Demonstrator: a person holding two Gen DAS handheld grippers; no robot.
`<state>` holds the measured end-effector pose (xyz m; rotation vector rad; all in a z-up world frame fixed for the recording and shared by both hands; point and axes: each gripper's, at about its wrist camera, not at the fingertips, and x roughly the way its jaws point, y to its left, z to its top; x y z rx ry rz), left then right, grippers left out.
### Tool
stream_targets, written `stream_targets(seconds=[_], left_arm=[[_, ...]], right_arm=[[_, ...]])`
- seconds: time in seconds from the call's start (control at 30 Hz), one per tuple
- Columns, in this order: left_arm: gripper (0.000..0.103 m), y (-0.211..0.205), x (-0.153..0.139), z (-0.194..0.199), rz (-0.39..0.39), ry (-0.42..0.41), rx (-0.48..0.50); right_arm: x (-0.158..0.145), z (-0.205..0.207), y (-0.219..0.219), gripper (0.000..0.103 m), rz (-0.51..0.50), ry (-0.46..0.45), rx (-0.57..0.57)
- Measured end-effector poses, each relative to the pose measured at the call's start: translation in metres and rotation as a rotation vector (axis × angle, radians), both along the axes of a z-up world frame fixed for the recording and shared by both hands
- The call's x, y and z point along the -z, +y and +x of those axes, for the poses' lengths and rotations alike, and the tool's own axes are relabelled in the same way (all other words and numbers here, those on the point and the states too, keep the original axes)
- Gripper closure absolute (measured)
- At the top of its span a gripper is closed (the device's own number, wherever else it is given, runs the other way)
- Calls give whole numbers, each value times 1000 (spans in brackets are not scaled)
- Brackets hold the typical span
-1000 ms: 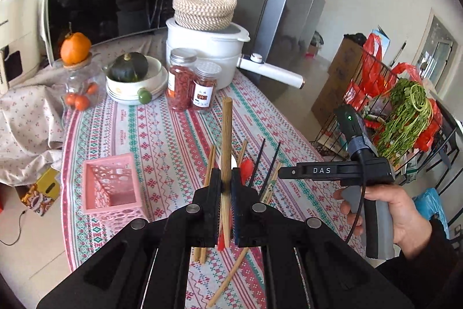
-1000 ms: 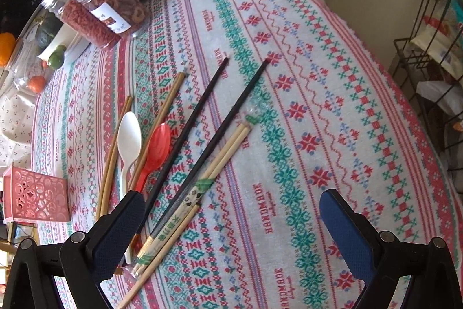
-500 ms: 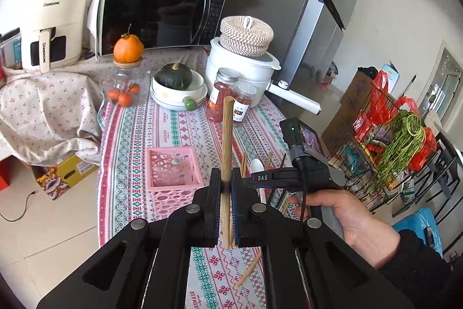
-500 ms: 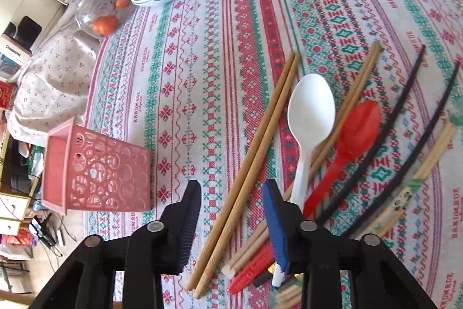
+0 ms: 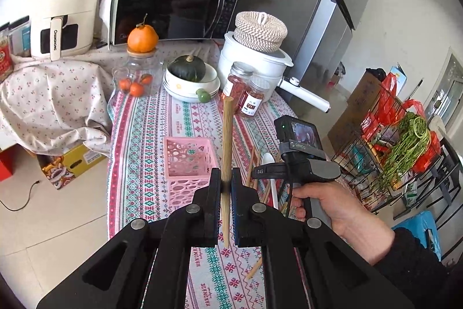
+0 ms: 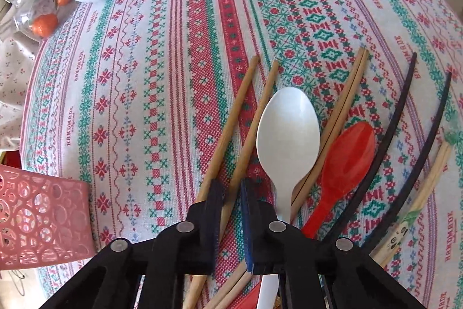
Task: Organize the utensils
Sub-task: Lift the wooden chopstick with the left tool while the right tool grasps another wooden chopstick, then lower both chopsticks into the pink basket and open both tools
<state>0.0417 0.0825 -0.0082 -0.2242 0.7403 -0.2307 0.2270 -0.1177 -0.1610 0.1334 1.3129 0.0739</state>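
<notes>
My left gripper point(image 5: 225, 178) is shut on a wooden chopstick point(image 5: 226, 141) and holds it upright above the table, near the pink basket point(image 5: 188, 161). My right gripper point(image 6: 231, 187) is low over the tablecloth with its jaws nearly closed around one of two wooden chopsticks point(image 6: 249, 141) that lies on the cloth. Beside it lie a white spoon point(image 6: 286, 129), a red spoon point(image 6: 344, 158), two black chopsticks point(image 6: 405, 135) and more wooden chopsticks point(image 6: 344, 106). The pink basket point(image 6: 37, 219) is at the left in the right wrist view.
Two jars point(image 5: 246, 91), a bowl with a squash point(image 5: 191, 77), a glass jar of oranges point(image 5: 136, 77), a white pot point(image 5: 254, 57) and a microwave point(image 5: 173, 5) stand at the table's far end. A wire rack with greens point(image 5: 399, 149) stands on the floor to the right.
The left gripper has lifted and pulled back with its chopstick. The right gripper has moved left across the utensils, lowered over a wooden chopstick and narrowed its jaws from wide open.
</notes>
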Motion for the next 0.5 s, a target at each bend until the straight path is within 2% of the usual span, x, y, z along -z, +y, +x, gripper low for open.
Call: stream_targets(seconds=[0.1, 0.23, 0.4, 0.5], left_arm=[[97, 0, -1, 0, 7, -7, -9], [97, 3, -19, -9, -13, -83, -35], [97, 1, -45, -24, 11, -222, -65], [97, 0, -57, -29, 49, -299, -115]], right_arm=[[0, 3, 9, 96, -45, -5, -28], [-3, -1, -7, 96, 84, -20, 45], [-47, -18, -20, 97, 213, -141, 36], [-77, -34, -28, 97, 275, -230, 21]])
